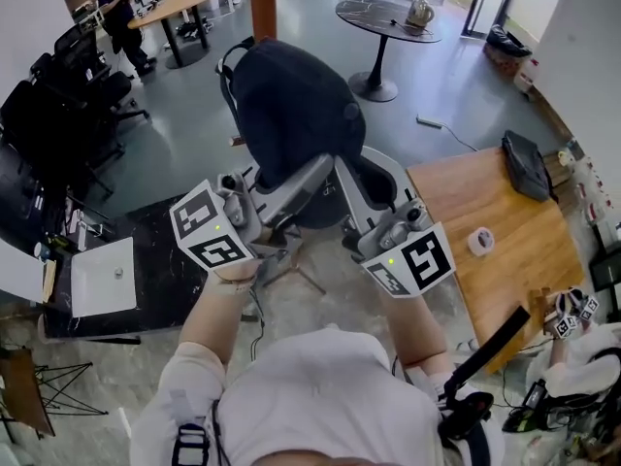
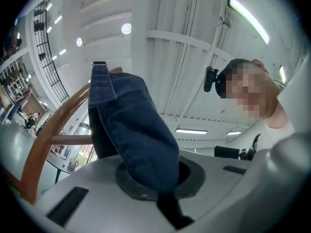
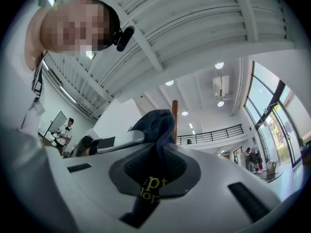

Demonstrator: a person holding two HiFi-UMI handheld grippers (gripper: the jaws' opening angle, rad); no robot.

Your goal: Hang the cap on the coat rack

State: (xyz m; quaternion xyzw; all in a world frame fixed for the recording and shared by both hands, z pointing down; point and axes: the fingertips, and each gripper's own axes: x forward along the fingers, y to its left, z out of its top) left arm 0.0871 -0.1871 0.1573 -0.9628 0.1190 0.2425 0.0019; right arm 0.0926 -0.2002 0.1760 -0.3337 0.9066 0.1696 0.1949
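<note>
A dark navy cap (image 1: 291, 105) is held up in front of me in the head view, just below the wooden pole of the coat rack (image 1: 262, 3). Both grippers grip its lower edge. My left gripper (image 1: 323, 166) is shut on the cap from the left, my right gripper (image 1: 347, 170) from the right. In the left gripper view the cap fabric (image 2: 133, 130) rises out of the shut left gripper (image 2: 160, 181), next to a curved wooden rack arm (image 2: 51, 127). In the right gripper view the right gripper (image 3: 153, 178) pinches the cap's fabric (image 3: 156, 130), which bears yellow print, with the rack pole (image 3: 174, 118) behind it.
To the right stands a wooden table (image 1: 505, 260) with a tape roll (image 1: 480, 241) and a black bag (image 1: 527, 166). A round dark table (image 1: 386, 16) is behind the cap. Black office chairs (image 1: 58, 105) and a white tray (image 1: 102, 278) are at the left. A person (image 1: 121, 8) stands far back.
</note>
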